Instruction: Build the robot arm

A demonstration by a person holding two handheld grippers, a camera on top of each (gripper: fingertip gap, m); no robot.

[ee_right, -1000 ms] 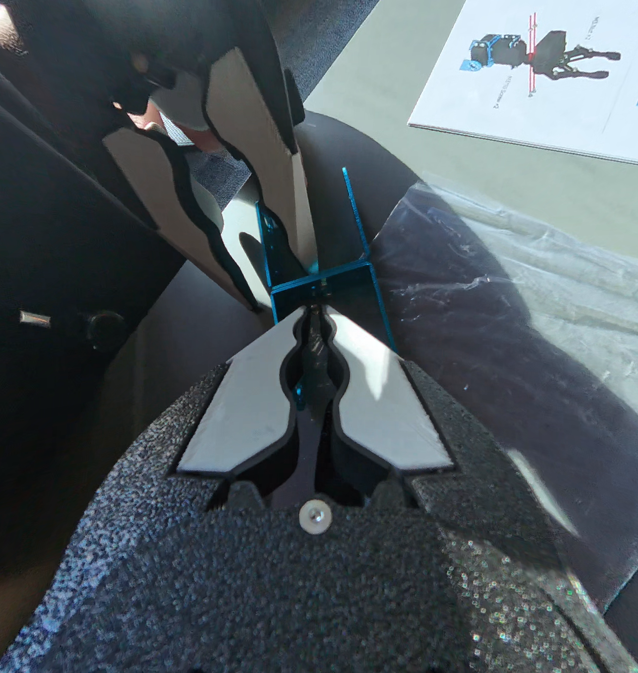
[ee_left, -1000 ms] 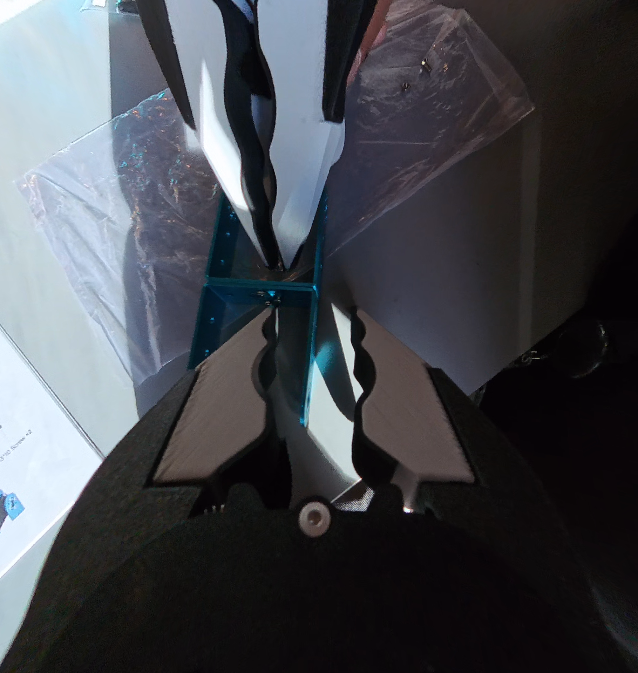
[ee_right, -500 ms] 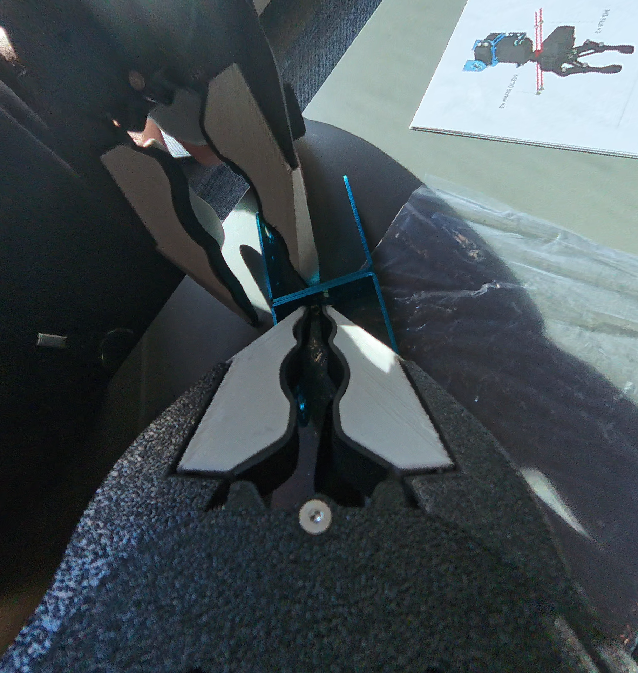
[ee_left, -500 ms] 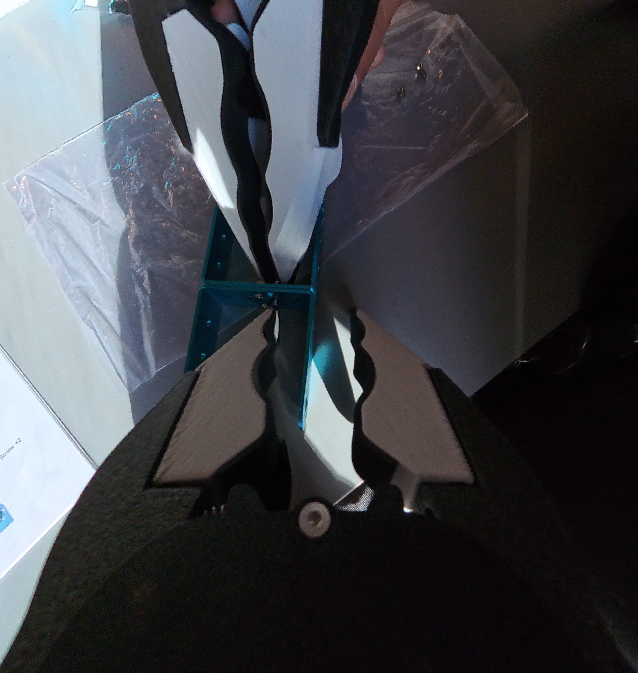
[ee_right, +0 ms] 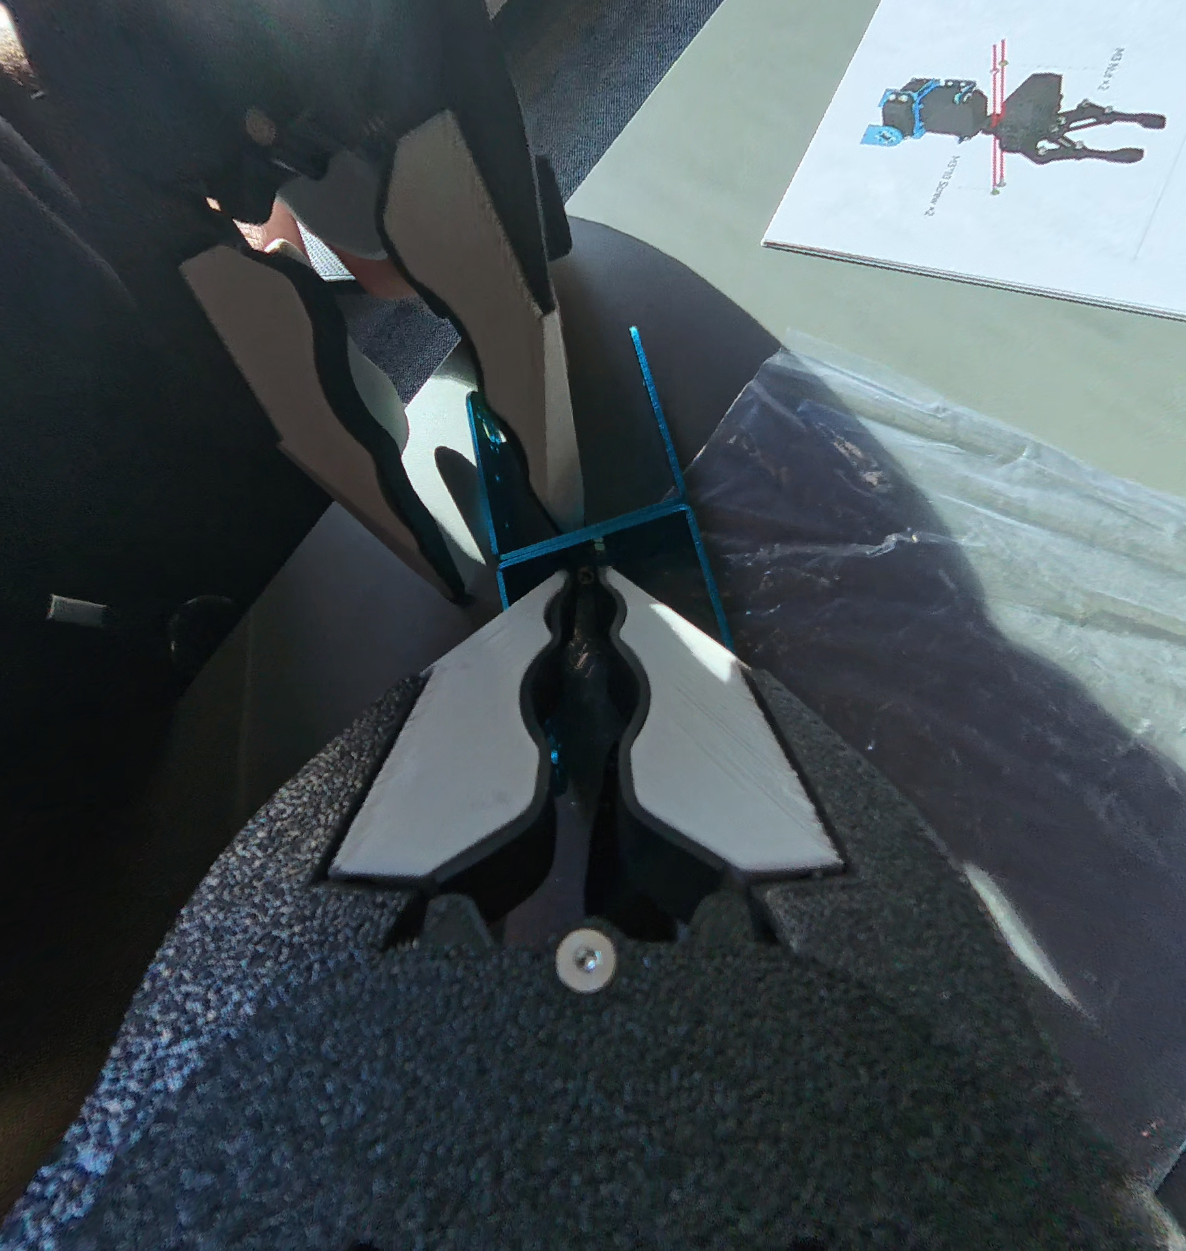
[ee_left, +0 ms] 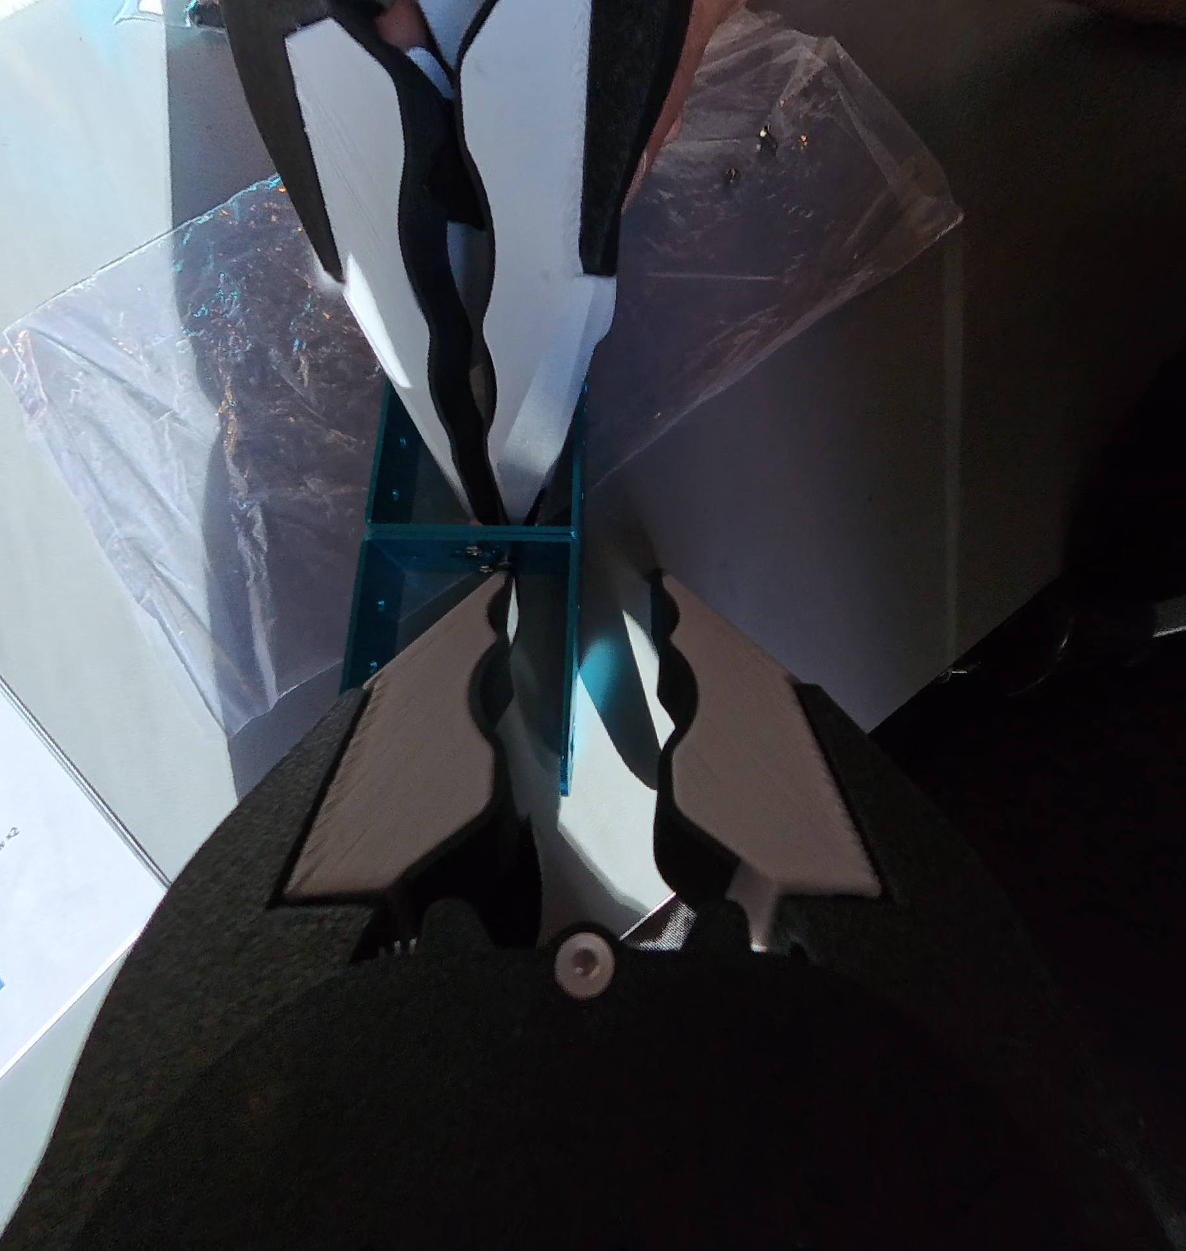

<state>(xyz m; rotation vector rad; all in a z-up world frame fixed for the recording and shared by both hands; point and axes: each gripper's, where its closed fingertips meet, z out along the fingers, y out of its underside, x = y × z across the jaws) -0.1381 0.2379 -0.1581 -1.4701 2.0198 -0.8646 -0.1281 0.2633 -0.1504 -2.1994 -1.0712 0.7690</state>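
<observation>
Two wrist cameras face each other closely, sharing the blue bracket between them

The blue H-shaped sheet-metal bracket at the centre of the frame has a glossy, anodised-looking sheen. A clear, crinkled plastic bag at the left glints with creases. The left hand-held gripper, at the bottom of the frame, has a rough, grainy black plastic body and smooth matt pale fingers edged in black. At the lower left lies a smooth white printed paper sheet on the matt grey-green desk.
</observation>
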